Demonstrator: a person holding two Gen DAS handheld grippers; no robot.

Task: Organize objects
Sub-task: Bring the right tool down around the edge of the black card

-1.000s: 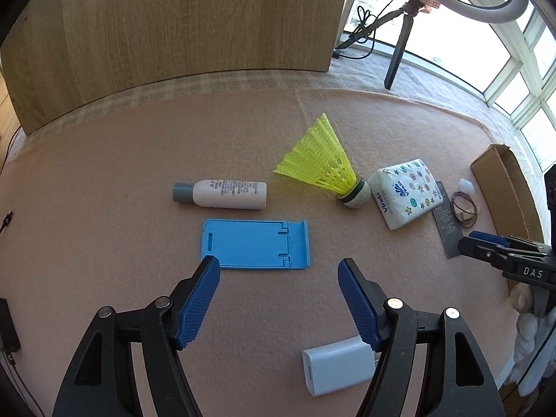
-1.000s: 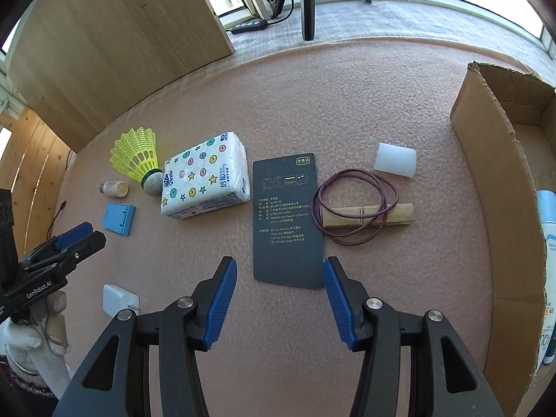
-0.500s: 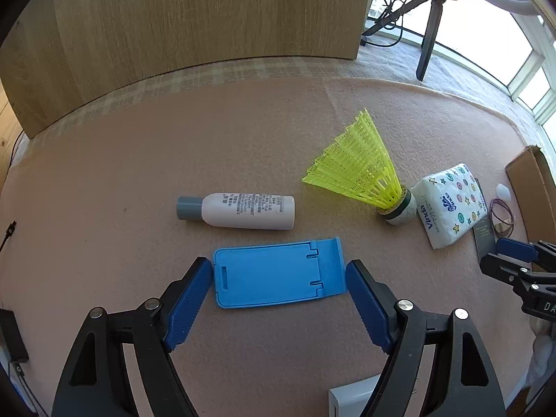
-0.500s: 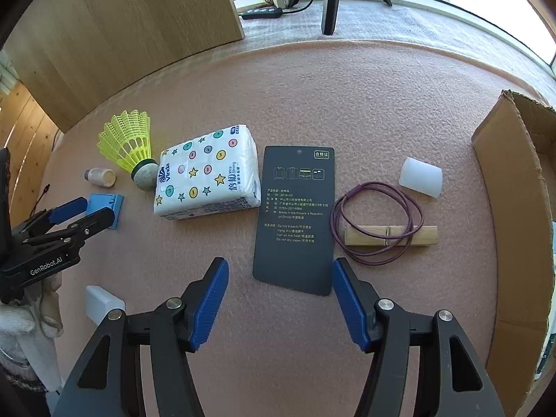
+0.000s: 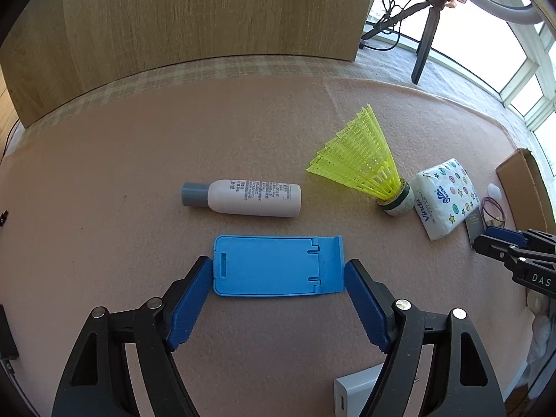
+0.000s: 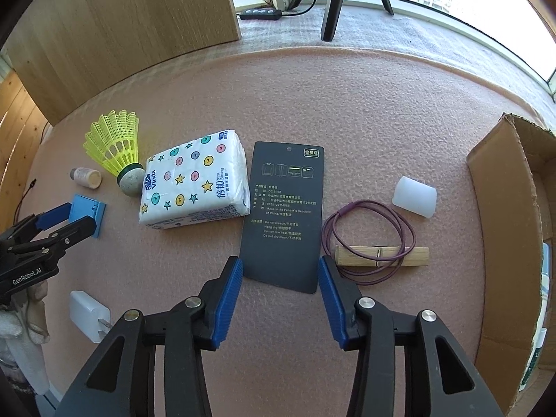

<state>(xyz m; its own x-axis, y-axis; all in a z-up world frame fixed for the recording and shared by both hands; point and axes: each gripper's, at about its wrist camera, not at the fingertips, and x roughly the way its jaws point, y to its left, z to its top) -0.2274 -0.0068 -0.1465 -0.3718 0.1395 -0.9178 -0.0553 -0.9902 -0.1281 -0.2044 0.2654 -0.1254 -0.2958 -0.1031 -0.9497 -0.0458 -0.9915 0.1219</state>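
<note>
- I've got the left gripper [image 5: 278,279] low in the left wrist frame, jaws wide, one on each side of the blue phone stand [image 5: 278,266] at lower centre. The pads sit just beside its short ends; I can't tell if they touch yet, and nothing is held.
- To do this well, I judge I should keep the stand centred, drop until the fingertips reach the pink mat [image 5: 139,160], then close evenly on the short ends, because it lies flat and thin and could slip under a pad.
- The right gripper [image 6: 279,279] at lower centre of the right wrist view has just been closing. Its jaws are now moderately open and flank the near end of the dark hang tag [image 6: 283,219]; nothing is gripped.
- That tag is thinner still, so I expect I'll need the pad edges right down on the mat.
- The cardboard box [image 6: 500,215] at the right edge looks to be the destination.
- The white bottle [image 5: 250,197] and yellow shuttlecock [image 5: 361,160] wait above the stand.
</note>
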